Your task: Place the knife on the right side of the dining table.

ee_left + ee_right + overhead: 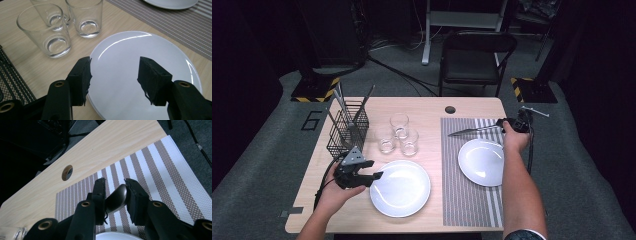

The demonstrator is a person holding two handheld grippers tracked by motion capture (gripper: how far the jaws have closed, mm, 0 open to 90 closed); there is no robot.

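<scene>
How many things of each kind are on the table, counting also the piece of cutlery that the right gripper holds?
Plates: 2
Glasses: 3
Wire basket: 1
Striped placemat: 1
Knife in the right gripper: 1
Total: 8
The cutlery standing in the basket is too unclear to count.

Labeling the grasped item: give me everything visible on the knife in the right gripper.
The knife is slim, plain metal and dull grey-silver. Its rounded handle end is clamped between the jaws of the right gripper. In the high view it runs roughly level, its pointed blade toward the table's middle, above the striped placemat just beyond the right-hand white plate. Whether it touches the mat is unclear.
</scene>
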